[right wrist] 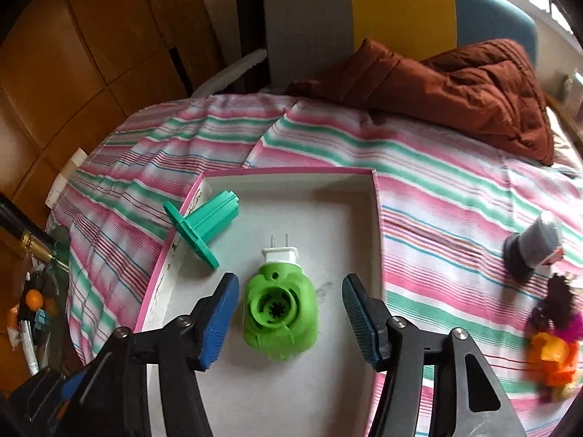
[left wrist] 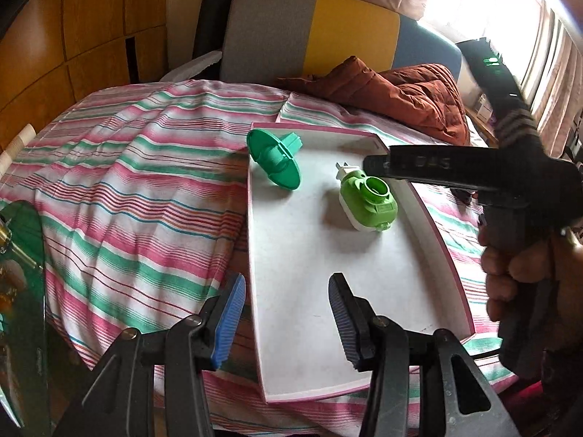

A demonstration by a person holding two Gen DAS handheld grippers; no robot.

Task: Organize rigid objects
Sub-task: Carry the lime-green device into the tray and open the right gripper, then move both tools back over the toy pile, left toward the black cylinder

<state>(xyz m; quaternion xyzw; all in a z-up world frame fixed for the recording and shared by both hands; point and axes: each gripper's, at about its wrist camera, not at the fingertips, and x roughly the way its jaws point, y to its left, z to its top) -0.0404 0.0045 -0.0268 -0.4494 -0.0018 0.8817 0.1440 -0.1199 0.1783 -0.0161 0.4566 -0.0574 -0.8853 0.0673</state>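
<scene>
A white tray with a pink rim lies on the striped bedspread. On it lies a light green plug-in device with white prongs. A dark green flanged spool leans over the tray's left rim. My left gripper is open and empty, straddling the tray's near left edge. My right gripper is open, its fingers either side of the light green device without touching it. From the left wrist view the right gripper's body hangs above the device.
A brown quilted jacket lies at the back of the bed. A grey cylinder and an orange and pink soft toy lie on the bedspread to the right. A glass side table stands at left.
</scene>
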